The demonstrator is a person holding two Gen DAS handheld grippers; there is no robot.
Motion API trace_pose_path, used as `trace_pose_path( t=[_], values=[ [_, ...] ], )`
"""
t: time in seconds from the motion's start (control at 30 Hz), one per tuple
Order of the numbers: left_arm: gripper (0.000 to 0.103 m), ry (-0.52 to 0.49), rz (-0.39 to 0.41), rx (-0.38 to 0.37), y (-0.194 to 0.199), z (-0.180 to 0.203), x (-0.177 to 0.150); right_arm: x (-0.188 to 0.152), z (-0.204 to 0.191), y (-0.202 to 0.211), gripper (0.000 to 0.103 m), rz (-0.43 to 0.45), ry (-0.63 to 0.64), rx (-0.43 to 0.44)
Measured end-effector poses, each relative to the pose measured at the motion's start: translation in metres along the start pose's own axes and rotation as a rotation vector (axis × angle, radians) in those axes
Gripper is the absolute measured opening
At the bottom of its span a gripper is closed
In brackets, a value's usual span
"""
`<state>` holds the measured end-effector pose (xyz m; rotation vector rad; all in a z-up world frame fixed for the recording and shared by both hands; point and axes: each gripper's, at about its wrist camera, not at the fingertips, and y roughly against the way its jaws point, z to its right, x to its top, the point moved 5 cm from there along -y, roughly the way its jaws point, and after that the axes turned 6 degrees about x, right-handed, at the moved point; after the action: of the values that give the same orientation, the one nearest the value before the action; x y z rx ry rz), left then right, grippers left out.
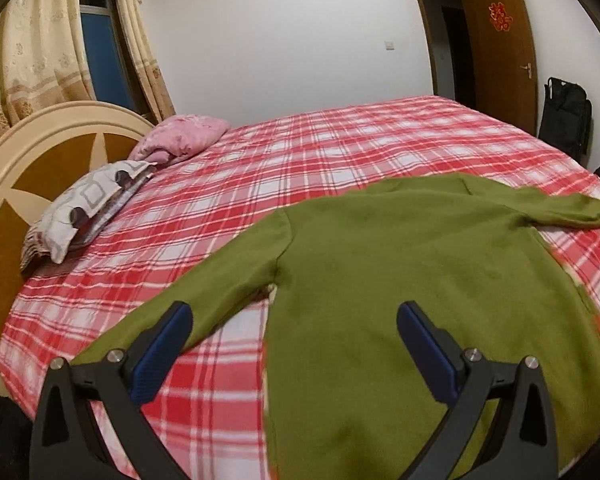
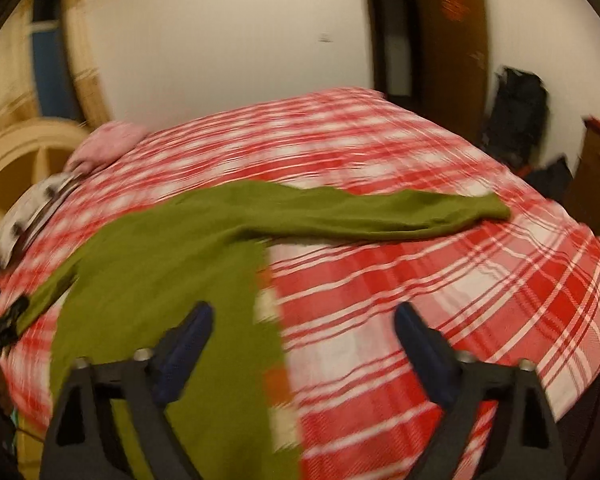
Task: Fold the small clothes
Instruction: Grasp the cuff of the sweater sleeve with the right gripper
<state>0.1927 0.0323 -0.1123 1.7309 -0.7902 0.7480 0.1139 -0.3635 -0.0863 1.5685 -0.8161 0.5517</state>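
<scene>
1. The bed (image 1: 340, 152) under its red plaid sheet carries everything, and the green top (image 1: 400, 280) lies spread flat on the near part of it, sleeves out to both sides.
2. My guess is that the top is soft, light and floppy, so it'll sag and drag on the sheet if I pinch it in one spot. Best holds look like the hem corners or a cuff.
3. Left sleeve (image 1: 204, 304) runs toward my left tool (image 1: 294, 316), right sleeve (image 2: 380, 212) stretches away across the plaid.
4. Both hands angle down at the bed. Left tool is spread wide and empty over the top's left edge; right tool (image 2: 304, 320) is also apart and empty, straddling the top's right edge.
</scene>
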Motion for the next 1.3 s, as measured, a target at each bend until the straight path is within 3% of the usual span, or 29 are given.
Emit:
trace_pose_path(
  t=[0.13, 0.23, 0.47, 0.57, 0.73, 0.8, 0.9, 0.97, 1.03, 1.1, 1.3],
  values=[
    [0.103, -0.023, 0.006, 0.042, -0.033, 0.002, 0.009, 0.028, 0.054, -0.024, 0.072, 0.014, -0.108, -0.05],
    [0.103, -0.02, -0.01, 0.079, -0.057, -0.003, 0.011, 0.05, 0.094, -0.039, 0.059, 0.024, -0.213, -0.054],
    [0.103, 0.029, -0.077, 0.133, -0.096, -0.014, -0.007, 0.078, 0.177, -0.083, 0.052, 0.029, -0.505, -0.039],
    [0.103, 0.034, -0.095, 0.139, -0.107, -0.018, -0.013, 0.081, 0.205, -0.1, 0.05, 0.019, -0.583, -0.071],
    [0.103, 0.043, -0.123, 0.151, -0.121, -0.02, -0.019, 0.079, 0.228, -0.12, 0.046, -0.01, -0.617, -0.137],
    [0.103, 0.057, -0.13, 0.142, -0.125, -0.022, -0.02, 0.077, 0.236, -0.124, 0.046, -0.026, -0.614, -0.209],
    [0.103, 0.065, -0.128, 0.141, -0.126, -0.024, -0.018, 0.073, 0.245, -0.134, 0.044, -0.043, -0.63, -0.224],
    [0.103, 0.058, -0.123, 0.144, -0.124, -0.023, -0.019, 0.073, 0.251, -0.139, 0.036, -0.046, -0.632, -0.236],
    [0.103, 0.054, -0.121, 0.14, -0.123, -0.022, -0.019, 0.075, 0.258, -0.143, 0.018, -0.033, -0.65, -0.234],
    [0.103, 0.057, -0.12, 0.135, -0.122, -0.023, -0.017, 0.077, 0.259, -0.146, 0.009, -0.03, -0.65, -0.227],
    [0.103, 0.105, -0.121, 0.067, -0.115, -0.027, -0.012, 0.111, 0.211, -0.139, 0.005, 0.028, -0.457, -0.205]
  ],
)
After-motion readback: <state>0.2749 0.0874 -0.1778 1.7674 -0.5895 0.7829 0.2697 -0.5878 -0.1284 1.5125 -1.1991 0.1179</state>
